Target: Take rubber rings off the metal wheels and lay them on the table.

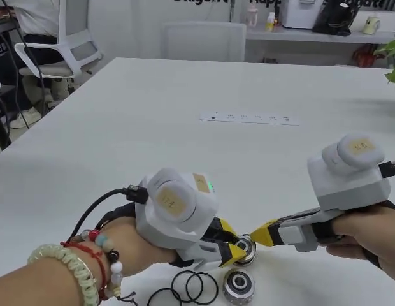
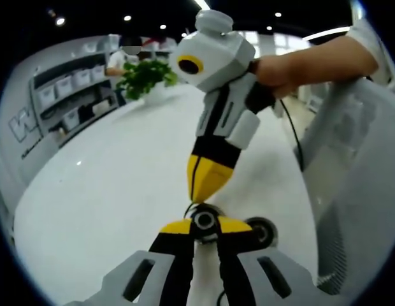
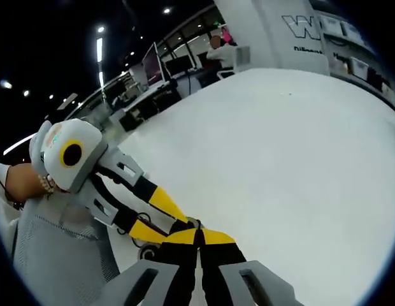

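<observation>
Head view, white table (image 1: pixel 153 127), pale chair (image 1: pixel 204 42), cluttered shelf (image 1: pixel 293 36) behind

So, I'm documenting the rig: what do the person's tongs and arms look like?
Both tongs have white-grey bodies and black jaws ending in yellow tips. The left tongs carry a black cable; the right tongs show a plug at the rear. Bead bracelets and a red string circle the left wrist.

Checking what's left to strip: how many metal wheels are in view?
2. One wheel is gripped in the left tongs, with the right tongs tips at it; the other wheel lies on the table nearer the person, beside loose rings. Others may be hidden.
</observation>
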Action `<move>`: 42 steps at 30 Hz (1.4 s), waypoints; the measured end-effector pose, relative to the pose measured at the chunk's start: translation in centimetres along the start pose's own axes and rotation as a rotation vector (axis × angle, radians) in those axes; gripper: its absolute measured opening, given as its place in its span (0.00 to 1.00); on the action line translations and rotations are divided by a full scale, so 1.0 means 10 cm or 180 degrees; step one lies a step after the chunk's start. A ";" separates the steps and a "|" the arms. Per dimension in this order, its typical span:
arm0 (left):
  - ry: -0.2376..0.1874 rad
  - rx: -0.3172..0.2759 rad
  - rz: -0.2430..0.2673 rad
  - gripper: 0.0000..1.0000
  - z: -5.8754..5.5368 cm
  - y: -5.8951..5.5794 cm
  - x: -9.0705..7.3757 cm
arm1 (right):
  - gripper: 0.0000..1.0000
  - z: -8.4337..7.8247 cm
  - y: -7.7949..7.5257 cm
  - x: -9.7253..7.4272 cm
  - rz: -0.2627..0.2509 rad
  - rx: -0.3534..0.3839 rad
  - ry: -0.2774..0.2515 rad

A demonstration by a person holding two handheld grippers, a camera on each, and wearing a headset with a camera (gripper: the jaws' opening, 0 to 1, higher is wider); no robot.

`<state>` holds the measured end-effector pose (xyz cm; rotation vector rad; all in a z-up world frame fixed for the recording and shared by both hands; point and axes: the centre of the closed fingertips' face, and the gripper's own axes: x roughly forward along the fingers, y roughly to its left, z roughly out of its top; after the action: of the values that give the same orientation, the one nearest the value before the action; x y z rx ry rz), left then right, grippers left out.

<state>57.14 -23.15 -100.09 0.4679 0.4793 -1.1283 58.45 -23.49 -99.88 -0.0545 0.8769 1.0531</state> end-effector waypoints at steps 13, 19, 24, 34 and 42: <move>0.0039 0.0036 -0.0006 0.13 0.00 0.02 -0.03 | 0.00 0.02 0.09 0.00 0.0077 -0.0035 0.0007; 0.0044 0.0031 -0.0001 0.13 0.00 0.02 -0.03 | 0.00 0.04 0.12 0.00 0.0117 -0.0047 0.0004; 0.0040 -0.0003 0.0013 0.13 0.00 0.03 -0.03 | 0.00 0.05 0.17 0.00 0.0173 -0.0001 -0.0023; 0.0015 -0.0104 0.0074 0.13 -0.02 0.06 -0.02 | 0.00 0.18 0.16 -0.03 0.0241 0.0057 -0.0186; -0.0005 -0.0202 0.0101 0.14 -0.02 0.06 0.00 | 0.00 0.12 0.15 0.01 0.0148 -0.0005 -0.0083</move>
<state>57.69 -22.77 -100.19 0.4178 0.5033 -1.0797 58.07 -22.14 -98.57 -0.0216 0.8573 1.0957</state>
